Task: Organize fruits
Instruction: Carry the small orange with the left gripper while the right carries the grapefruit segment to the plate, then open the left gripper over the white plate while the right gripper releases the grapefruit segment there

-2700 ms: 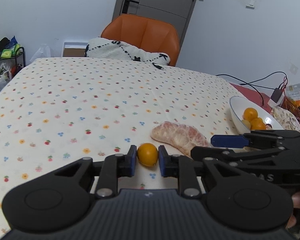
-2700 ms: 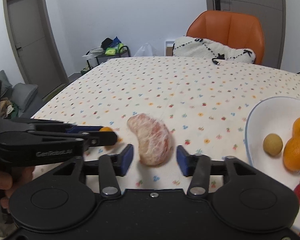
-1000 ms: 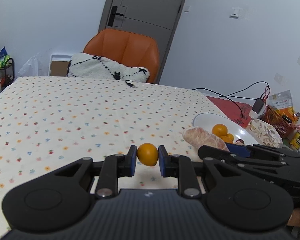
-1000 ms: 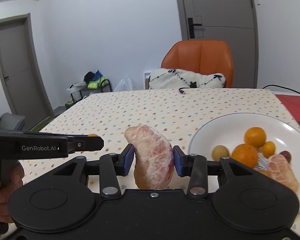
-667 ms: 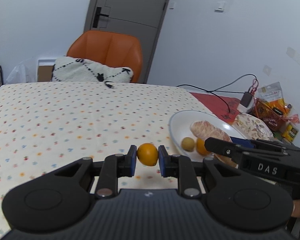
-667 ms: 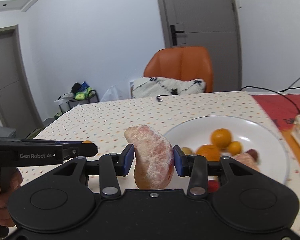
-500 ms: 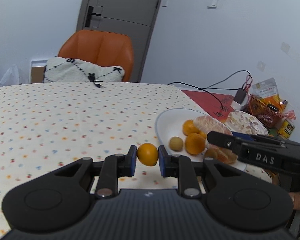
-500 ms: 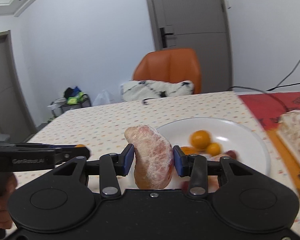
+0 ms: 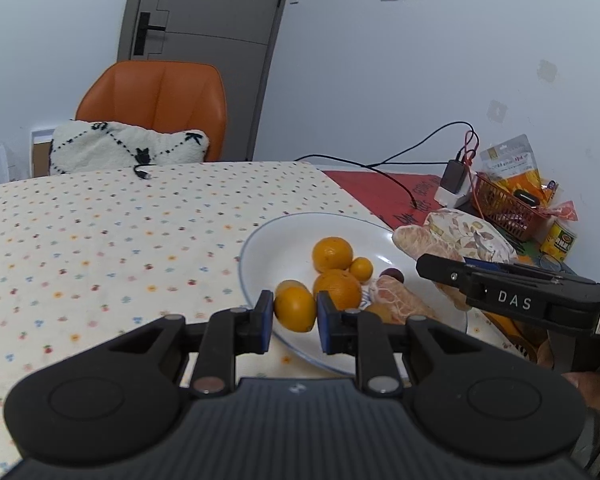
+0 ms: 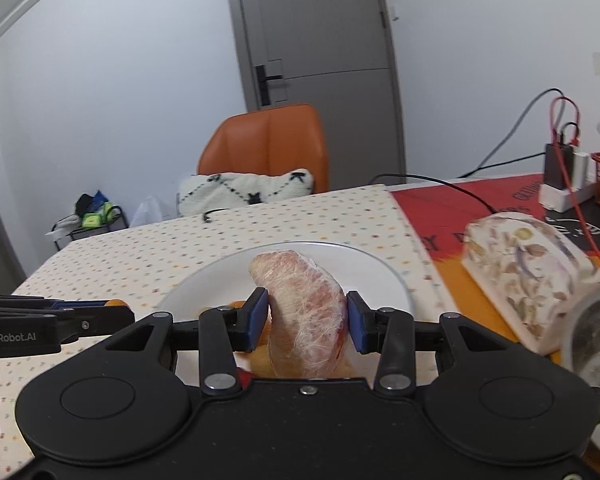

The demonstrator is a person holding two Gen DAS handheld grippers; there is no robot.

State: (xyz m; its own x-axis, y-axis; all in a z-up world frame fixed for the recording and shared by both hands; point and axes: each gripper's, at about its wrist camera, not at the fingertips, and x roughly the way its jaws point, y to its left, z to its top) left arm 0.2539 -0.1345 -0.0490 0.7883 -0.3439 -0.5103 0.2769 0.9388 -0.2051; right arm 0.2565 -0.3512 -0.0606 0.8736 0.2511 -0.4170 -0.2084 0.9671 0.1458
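My left gripper [image 9: 292,320] is shut on a small orange [image 9: 295,309] and holds it over the near rim of the white plate [image 9: 268,248]. The plate holds several oranges [image 9: 332,254], a small dark fruit [image 9: 392,275] and a peeled pomelo segment [image 9: 396,300]. My right gripper [image 10: 306,322] is shut on a second peeled pomelo segment [image 10: 306,312] and holds it over the plate [image 10: 220,276]. In the left wrist view this segment [image 9: 416,240] shows at the plate's right rim, ahead of the right gripper's body.
A floral-wrapped package [image 10: 528,276] lies right of the plate on a red mat [image 10: 452,204]. A charger with cables [image 9: 454,184], a red basket with snack packs [image 9: 508,208] and a can [image 9: 558,240] stand behind. An orange chair with a cushion [image 9: 156,100] is at the far edge.
Both grippers have lifted their fruit off the tablecloth and carried it right, to above the plate. The plate now sits closer and more central in both views.
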